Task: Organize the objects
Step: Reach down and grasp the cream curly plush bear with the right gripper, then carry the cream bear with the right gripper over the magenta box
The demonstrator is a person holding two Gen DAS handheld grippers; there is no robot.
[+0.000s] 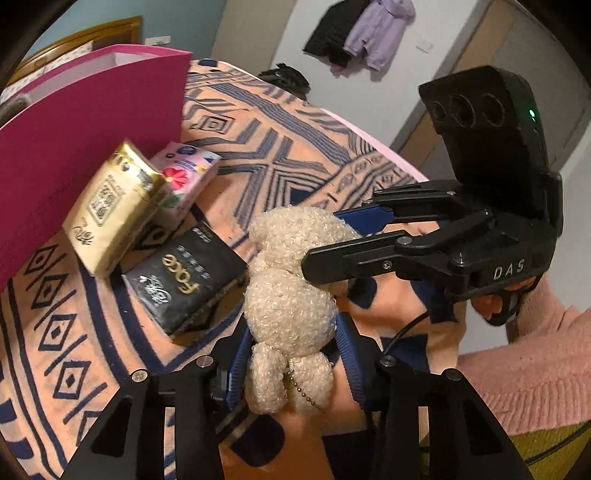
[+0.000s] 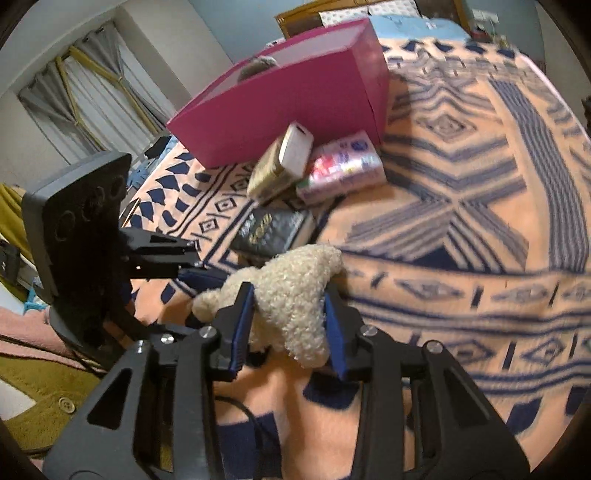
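A: We're over a bed spread with a peach blanket patterned in navy diamonds and stripes; the pink box stands open on it and serves as our landmark; behind the box we see a wooden headboard, to its left in the right wrist view curtains, and in the left wrist view clothes hanging on a pale wall.

B: And the plush toy; where do we put it?

A: Well in front of the box, on the blanket; between it and the box lie three tissue packs; the gold pack and the pink floral pack just beside the box's front wall, the black pack nearer the toy.

B: Our grippers?

A: Both pinch the toy; the left gripper has its blue pads against the lower body, the right gripper squeezes the other end; no earlier picture to compare.

B: Edges and room?

A: To the right of the box the blanket runs bare out to its far edge; close by the box's front the packs crowd the space; the person's pink sleeve sits at the near edge
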